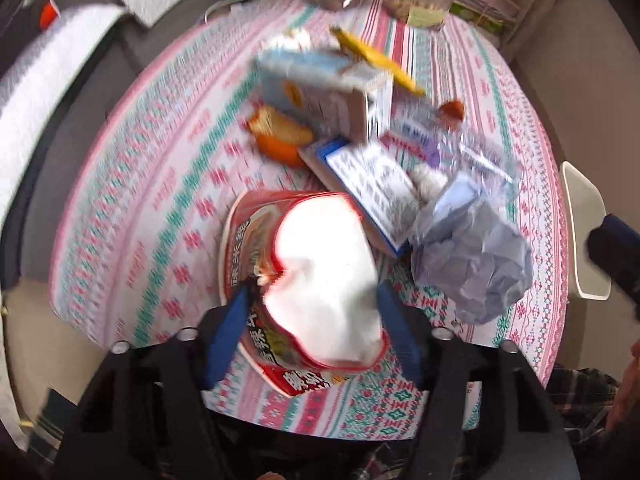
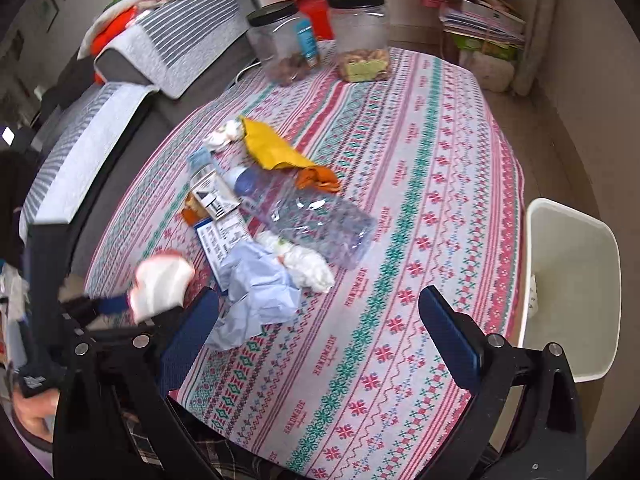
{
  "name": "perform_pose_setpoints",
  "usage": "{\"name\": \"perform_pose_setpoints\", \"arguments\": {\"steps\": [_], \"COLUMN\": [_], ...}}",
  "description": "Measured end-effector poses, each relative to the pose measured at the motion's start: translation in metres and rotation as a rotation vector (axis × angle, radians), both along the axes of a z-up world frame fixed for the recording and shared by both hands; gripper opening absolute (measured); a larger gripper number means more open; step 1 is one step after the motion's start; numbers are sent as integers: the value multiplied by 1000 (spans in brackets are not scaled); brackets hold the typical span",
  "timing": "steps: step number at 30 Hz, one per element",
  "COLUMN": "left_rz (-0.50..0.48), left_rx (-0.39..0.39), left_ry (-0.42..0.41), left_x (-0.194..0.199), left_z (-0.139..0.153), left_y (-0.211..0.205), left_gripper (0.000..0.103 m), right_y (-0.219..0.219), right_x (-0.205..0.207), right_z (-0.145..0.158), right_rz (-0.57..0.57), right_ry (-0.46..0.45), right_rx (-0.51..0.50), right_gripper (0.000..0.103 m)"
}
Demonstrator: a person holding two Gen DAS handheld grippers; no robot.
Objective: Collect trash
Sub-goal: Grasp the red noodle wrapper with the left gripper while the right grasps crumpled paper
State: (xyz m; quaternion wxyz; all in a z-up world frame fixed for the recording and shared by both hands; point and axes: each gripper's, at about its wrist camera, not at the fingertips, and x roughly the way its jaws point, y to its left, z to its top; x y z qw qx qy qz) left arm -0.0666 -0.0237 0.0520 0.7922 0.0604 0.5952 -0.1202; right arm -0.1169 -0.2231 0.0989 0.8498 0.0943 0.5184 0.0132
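My left gripper (image 1: 312,320) is shut on a crushed red instant-noodle cup (image 1: 304,272) with a white inside, held just above the table's near edge; it also shows in the right wrist view (image 2: 160,284). Beyond it lie a crumpled pale blue paper (image 1: 476,264), cardboard boxes (image 1: 332,92), orange peel (image 1: 280,136), a yellow wrapper (image 2: 272,148), white tissue (image 2: 304,260) and a clear plastic bottle (image 2: 308,216). My right gripper (image 2: 320,320) is open and empty over the patterned tablecloth (image 2: 420,152), near the blue paper (image 2: 256,292).
A white bin (image 2: 568,280) stands beside the table's right edge. Two clear jars with black lids (image 2: 360,36) stand at the table's far end. A sofa with striped cushions (image 2: 120,92) runs along the left.
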Motion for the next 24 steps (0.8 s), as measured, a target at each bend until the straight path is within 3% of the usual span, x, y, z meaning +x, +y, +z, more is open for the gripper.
{"name": "perform_pose_setpoints", "arguments": {"steps": [3, 8, 12, 13, 14, 19, 24], "left_rz": [8, 56, 90, 91, 83, 87, 107], "left_rx": [1, -70, -137, -142, -152, -189, -230], "left_ry": [-65, -66, -81, -98, -106, -128, -136], "left_x": [13, 36, 38, 38, 37, 39, 41], "left_z": [18, 20, 23, 25, 27, 31, 33], "left_y": [11, 41, 56, 55, 55, 58, 65], "left_gripper": [61, 61, 60, 36, 35, 32, 32], "right_y": [11, 33, 42, 44, 45, 52, 50], "right_x": [4, 11, 19, 21, 22, 24, 28], "right_z": [-8, -29, -41, -42, -42, -29, -10], "right_rz": [30, 81, 102, 104, 107, 122, 119], "right_ry": [28, 89, 127, 126, 122, 47, -26], "right_rx": [24, 35, 59, 61, 63, 44, 32], "right_gripper": [95, 88, 44, 33, 26, 15, 11]}}
